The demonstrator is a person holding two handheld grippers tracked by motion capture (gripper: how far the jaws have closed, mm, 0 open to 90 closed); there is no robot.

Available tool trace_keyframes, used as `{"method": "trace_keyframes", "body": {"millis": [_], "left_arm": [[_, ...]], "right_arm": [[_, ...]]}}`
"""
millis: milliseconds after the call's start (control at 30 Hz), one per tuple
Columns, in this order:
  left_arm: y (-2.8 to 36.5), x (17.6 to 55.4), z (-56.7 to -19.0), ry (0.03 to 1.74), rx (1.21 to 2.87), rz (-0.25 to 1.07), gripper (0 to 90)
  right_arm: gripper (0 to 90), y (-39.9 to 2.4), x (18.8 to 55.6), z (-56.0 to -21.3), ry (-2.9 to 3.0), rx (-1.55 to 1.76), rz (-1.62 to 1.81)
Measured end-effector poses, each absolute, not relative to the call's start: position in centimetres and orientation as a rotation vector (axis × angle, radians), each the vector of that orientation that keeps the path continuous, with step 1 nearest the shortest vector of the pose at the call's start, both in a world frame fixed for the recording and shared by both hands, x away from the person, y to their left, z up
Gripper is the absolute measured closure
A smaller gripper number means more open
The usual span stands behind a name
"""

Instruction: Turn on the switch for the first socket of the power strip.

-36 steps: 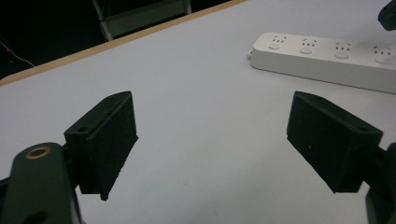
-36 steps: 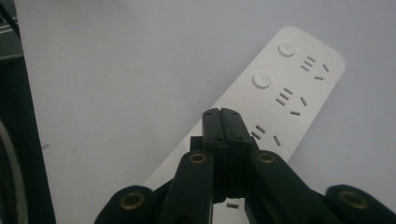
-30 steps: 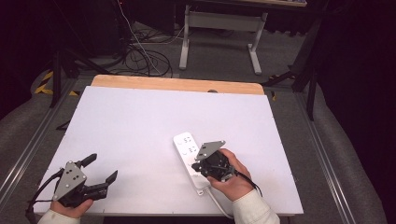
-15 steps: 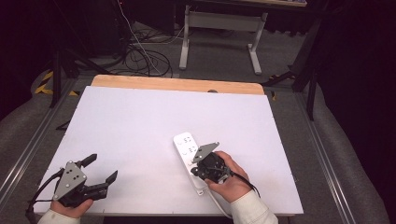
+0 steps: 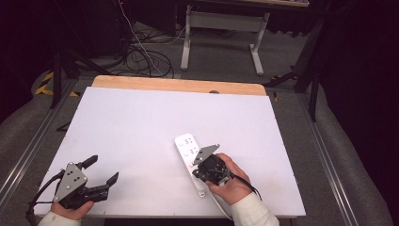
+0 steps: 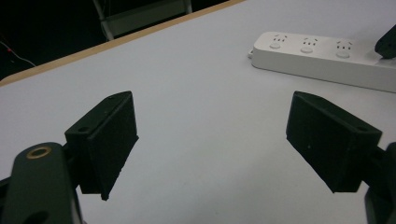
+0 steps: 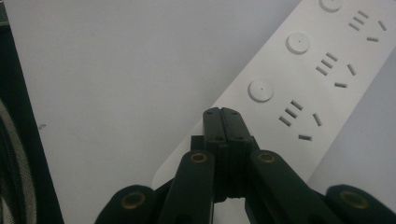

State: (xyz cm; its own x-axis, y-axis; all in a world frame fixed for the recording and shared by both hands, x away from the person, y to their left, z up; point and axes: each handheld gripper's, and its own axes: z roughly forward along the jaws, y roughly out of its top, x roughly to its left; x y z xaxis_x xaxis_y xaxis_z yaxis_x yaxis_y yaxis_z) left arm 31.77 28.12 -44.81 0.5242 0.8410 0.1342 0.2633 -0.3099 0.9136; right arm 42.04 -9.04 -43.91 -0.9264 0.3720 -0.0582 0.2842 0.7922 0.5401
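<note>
From the high view we see a white table [image 5: 141, 127] with a pale wooden strip along its far edge, and on it a white power strip [image 5: 188, 148] lying at about five o'clock from the table's centre, its long axis running from eleven to five. The right gripper [image 5: 203, 165] is held in the person's right hand [image 5: 230, 181] directly over the near end of the strip. In the right gripper view its two black jaws are pressed flat together with nothing between them, their tips [image 7: 222, 114] over the strip's edge beside a round button [image 7: 260, 90]; whether they touch the casing we cannot tell. That view shows the power strip [image 7: 327, 70] with round buttons, each beside a set of socket slots, running off toward one o'clock. We can read no brand, label or writing on it. The left gripper [image 5: 101, 170], held in the left hand [image 5: 70, 209] at about seven o'clock near the table's front edge, has its jaws spread wide over bare table, holding nothing. In the left gripper view [image 6: 210, 140] the power strip [image 6: 322, 58] lies well apart at one o'clock.
</note>
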Motion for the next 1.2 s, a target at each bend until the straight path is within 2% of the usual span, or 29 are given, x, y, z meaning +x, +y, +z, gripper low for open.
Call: {"method": "trace_keyframes", "body": {"millis": [1200], "left_arm": [[27.98, 31.78, -44.82, 0.914, 1.838, 0.783, 16.9]], "right_arm": [[90.0, -8.84, 41.43, -44.18, 2.737, 0.525, 0.717]]}}
